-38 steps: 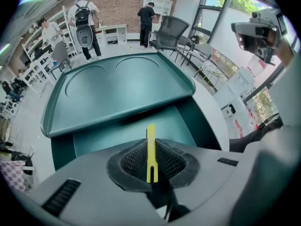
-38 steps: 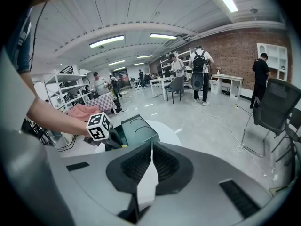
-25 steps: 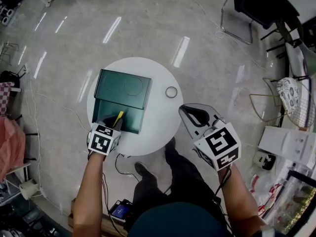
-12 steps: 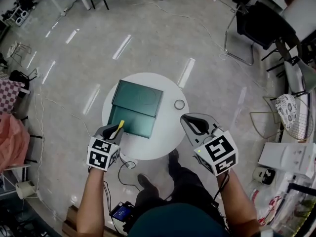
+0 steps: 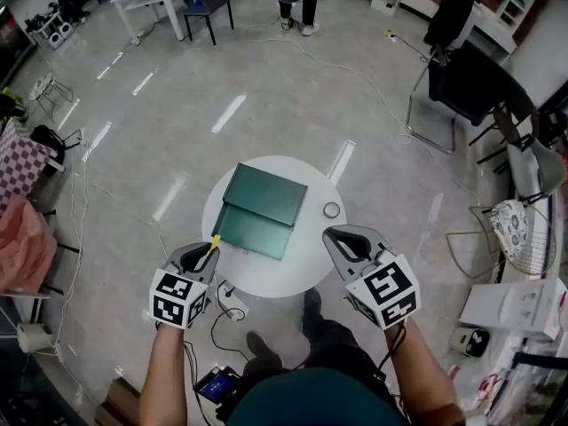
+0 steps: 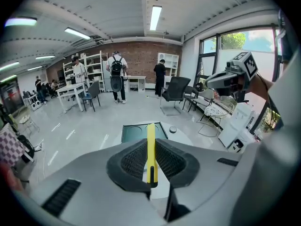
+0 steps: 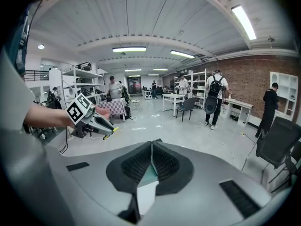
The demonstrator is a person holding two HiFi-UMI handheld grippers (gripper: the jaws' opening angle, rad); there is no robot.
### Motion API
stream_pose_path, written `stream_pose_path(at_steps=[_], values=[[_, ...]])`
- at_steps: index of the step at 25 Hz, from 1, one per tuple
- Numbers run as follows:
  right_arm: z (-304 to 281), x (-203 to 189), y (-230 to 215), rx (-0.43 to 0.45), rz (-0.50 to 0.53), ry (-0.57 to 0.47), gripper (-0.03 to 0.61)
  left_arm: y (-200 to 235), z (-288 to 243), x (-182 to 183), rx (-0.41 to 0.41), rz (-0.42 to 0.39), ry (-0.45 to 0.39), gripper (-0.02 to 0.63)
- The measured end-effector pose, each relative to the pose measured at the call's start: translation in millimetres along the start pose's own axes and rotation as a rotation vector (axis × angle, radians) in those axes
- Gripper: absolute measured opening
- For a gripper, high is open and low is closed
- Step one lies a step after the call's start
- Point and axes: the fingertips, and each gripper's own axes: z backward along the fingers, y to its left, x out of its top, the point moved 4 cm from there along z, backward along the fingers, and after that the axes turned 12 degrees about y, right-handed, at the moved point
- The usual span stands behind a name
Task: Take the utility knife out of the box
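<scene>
The yellow utility knife (image 5: 214, 242) is clamped upright between the pads of my left gripper (image 5: 209, 249), held in the air off the near left rim of the round white table (image 5: 306, 251). In the left gripper view the knife (image 6: 151, 150) stands up out of the jaws, with the box (image 6: 141, 132) far below. The dark green box (image 5: 262, 211) lies on the table with its lid folded back. My right gripper (image 5: 327, 232) hovers shut and empty by the table's near right rim. Its own view shows the pads (image 7: 141, 164) closed together and the left gripper (image 7: 96, 122) across from it.
A small round ring (image 5: 332, 209) lies on the table right of the box. A power strip and cables (image 5: 232, 301) lie on the floor under the near edge. A black chair (image 5: 470, 82) stands far right, and white tables, shelves and standing people (image 6: 115, 74) are farther off.
Both grippers have risen and drawn back from the table. The left one has lifted the yellow knife out of the box and away from it. The right stays shut.
</scene>
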Motion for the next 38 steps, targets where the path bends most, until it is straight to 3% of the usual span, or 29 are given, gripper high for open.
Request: stream_pose_path(at_steps=[20, 38], values=[[53.9, 49.8, 112.0, -0.003, 0.116, -0.031, 0.038, -2.7, 156.3, -30.1, -0.001, 0.001, -0.206, 0.066], [48.6, 97.0, 198.5, 0.002, 0.197, -0.043, 0.038, 32.2, 240.5, -60.3, 0.014, -0.035, -0.312, 0.066]])
